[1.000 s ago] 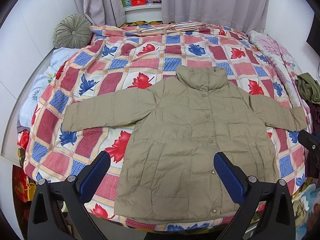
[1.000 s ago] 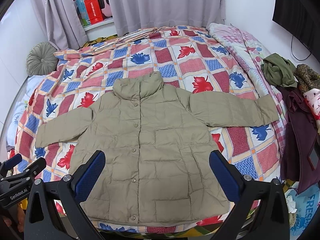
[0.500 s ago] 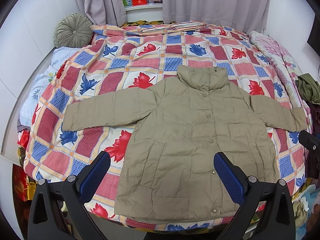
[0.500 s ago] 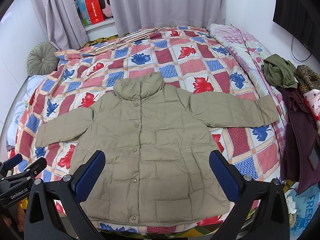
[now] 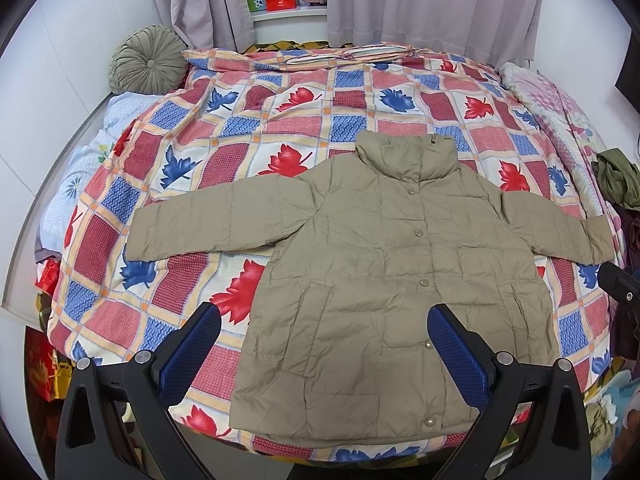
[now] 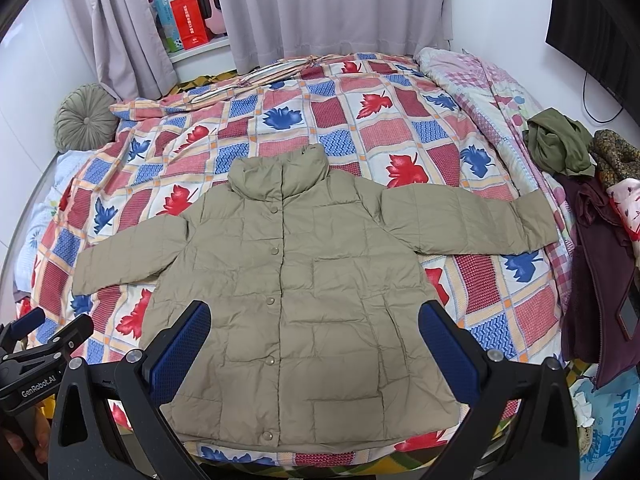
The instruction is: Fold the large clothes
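Note:
A large khaki puffer jacket (image 5: pixel 384 280) lies flat and buttoned on the bed, front up, collar toward the far side, both sleeves spread out sideways. It also shows in the right wrist view (image 6: pixel 296 292). My left gripper (image 5: pixel 324 348) is open and empty, held above the jacket's hem near the bed's front edge. My right gripper (image 6: pixel 314 340) is open and empty, held above the lower part of the jacket. The left gripper's body (image 6: pixel 36 344) shows at the lower left of the right wrist view.
The bed has a checked quilt with red and blue leaves (image 5: pixel 280 128). A round green cushion (image 5: pixel 148 60) lies at the far left. A pile of clothes (image 6: pixel 592 184) sits on the right edge of the bed. Grey curtains (image 6: pixel 332 8) hang behind.

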`<state>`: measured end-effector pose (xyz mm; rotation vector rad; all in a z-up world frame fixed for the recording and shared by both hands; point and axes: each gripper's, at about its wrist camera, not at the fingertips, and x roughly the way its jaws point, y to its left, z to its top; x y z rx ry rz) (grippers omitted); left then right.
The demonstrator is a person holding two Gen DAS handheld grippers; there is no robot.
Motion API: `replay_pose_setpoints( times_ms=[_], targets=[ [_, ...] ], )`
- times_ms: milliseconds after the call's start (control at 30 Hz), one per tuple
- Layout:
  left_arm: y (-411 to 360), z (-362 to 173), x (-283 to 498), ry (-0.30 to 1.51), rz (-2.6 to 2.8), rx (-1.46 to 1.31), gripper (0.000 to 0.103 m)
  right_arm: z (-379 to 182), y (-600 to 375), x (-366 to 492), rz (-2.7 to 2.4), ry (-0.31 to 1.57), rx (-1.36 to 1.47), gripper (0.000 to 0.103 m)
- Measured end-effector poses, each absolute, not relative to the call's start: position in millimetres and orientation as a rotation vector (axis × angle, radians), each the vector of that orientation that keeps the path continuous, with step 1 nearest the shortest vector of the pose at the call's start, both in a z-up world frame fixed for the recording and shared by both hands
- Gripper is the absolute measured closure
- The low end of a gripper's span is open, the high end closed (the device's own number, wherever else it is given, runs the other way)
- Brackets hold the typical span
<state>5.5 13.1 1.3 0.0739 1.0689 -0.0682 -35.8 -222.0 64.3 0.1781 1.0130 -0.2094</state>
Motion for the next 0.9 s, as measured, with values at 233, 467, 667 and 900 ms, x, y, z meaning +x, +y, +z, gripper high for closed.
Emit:
replay_pose_setpoints(
  times_ms=[233,467,667,900],
  targets=[
    [12.9,1.4,5.5,1.069,-0.07,0.074,0.0,63.8,-222.3,-36.1,-0.208,1.012,0.179,0.0],
    [12.7,1.5,5.9,1.071,-0.07,0.074,0.0,62.0,-224.2,-37.4,-0.211,1.012,0.181,0.0],
    [12.9,1.4,6.6,1.07,-0.069,0.074,0.0,62.9,-223.6,-37.1,-0.21,1.013,0.182,0.0],
    [13.0,1.4,7.2,1.072,-0.068,0.073,0.0,61.0,-225.1,-37.5,-0.208,1.013,0.181,0.0]
  ],
)
